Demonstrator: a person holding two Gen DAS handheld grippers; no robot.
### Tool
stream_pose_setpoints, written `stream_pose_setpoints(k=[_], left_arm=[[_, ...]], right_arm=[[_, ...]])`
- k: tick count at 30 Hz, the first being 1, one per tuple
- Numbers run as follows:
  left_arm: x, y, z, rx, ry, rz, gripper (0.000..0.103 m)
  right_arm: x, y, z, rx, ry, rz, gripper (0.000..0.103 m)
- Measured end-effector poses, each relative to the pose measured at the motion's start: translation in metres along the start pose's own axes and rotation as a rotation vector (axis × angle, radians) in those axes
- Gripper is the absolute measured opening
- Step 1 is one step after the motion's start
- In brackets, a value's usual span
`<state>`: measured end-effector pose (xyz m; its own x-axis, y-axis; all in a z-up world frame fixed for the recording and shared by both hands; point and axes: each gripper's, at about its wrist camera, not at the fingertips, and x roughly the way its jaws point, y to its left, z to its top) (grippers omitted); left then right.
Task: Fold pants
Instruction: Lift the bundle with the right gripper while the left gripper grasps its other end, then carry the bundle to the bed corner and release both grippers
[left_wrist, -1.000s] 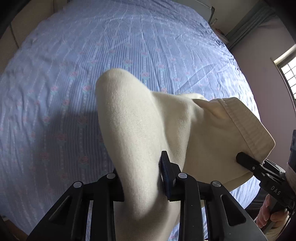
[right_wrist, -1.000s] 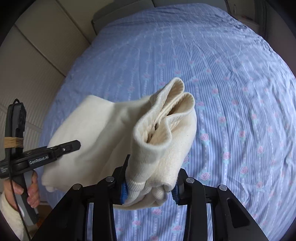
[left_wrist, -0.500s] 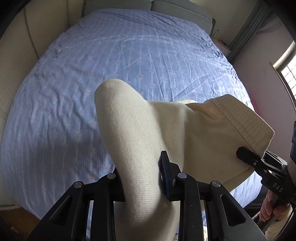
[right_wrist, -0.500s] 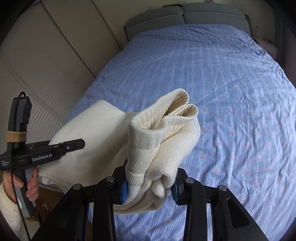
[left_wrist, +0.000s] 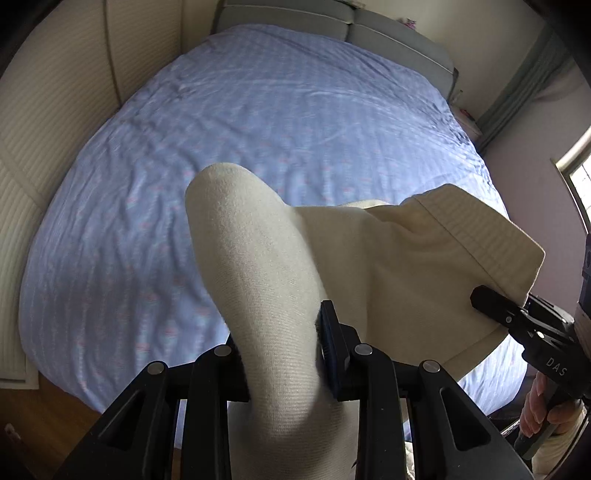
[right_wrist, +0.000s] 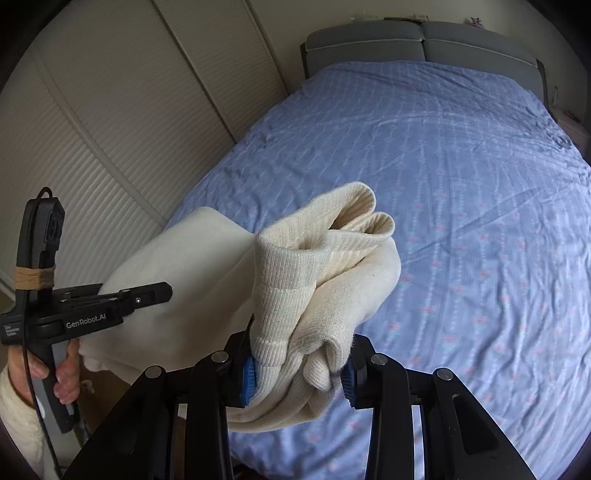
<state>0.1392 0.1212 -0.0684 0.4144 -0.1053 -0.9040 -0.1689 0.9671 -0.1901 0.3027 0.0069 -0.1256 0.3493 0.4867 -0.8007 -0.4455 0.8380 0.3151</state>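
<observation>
Left claw (left_wrist: 280, 350) pinches smooth pants (left_wrist: 258, 280) cloth; only the right view shows right claw (right_wrist: 297, 373) pinching bunched ribbing.

Two wrist fisheye views are given, each mounted behind its own fingers and angled steeply down over the bed (left_wrist: 258, 122).

Left wrist view: the left gripper (left_wrist: 280, 347) fills the lower edge at very close range; the right gripper (left_wrist: 517, 317) is seen at the right edge.

Right wrist view: the right gripper (right_wrist: 299, 369) is close below; the left gripper (right_wrist: 147, 295) is seen at left.

Shared by both: the bed, the headboard (right_wrist: 421, 40), and the cream pants (left_wrist: 388, 266) spanning between them.
</observation>
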Motion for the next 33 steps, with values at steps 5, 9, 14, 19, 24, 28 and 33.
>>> stream_pose_setpoints(k=[5,9,14,19,24,28,33], left_arm=[[0.001,0.087,0.012,0.001,0.019,0.005,0.028],[0.008,0.158,0.028,0.003,0.031,0.021,0.028],[0.024,0.233,0.061,0.002,0.035,0.048,0.027],[0.048,0.298,0.105,-0.009,0.016,0.072,0.027],[0.08,0.346,0.143,0.008,0.0,0.101,0.027],[0.124,0.381,0.148,0.002,0.086,0.151,0.028],[0.172,0.413,0.105,-0.069,0.215,0.18,0.028]], right_arm=[[0.05,0.071,0.016,0.003,0.042,0.009,0.036],[0.103,0.123,0.031,0.002,0.07,0.016,0.036],[0.168,0.18,0.061,-0.004,0.116,0.025,0.036],[0.232,0.221,0.095,-0.027,0.137,0.022,0.036],[0.281,0.245,0.118,-0.06,0.129,-0.019,0.036],[0.326,0.238,0.111,0.018,0.214,-0.012,0.037],[0.361,0.236,0.082,0.017,0.35,-0.002,0.04]])
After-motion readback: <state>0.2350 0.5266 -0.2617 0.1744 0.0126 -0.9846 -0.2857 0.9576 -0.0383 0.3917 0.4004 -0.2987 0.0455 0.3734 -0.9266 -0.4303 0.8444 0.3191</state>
